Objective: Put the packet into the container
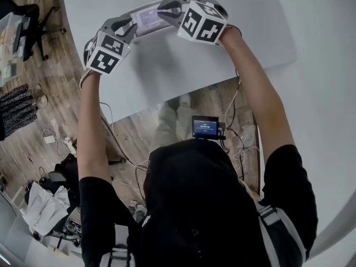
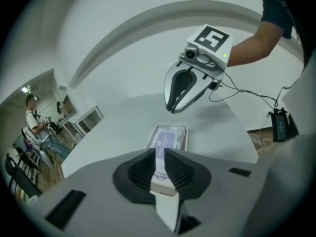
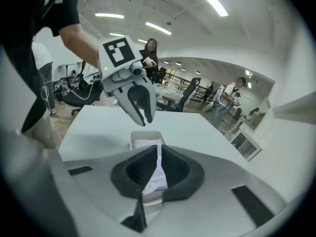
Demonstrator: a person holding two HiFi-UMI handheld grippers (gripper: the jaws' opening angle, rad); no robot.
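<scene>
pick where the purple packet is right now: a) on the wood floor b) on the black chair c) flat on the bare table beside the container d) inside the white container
d: in the left gripper view the packet lies within the raised rim of the white container.

The scene was viewed from a head camera well above, looking steeply down onto the desk. Each tool camera was set close behind its own jaws and aimed low across the desk. The left tool and right tool views were faced toward each other, and the container was shared by both.
</scene>
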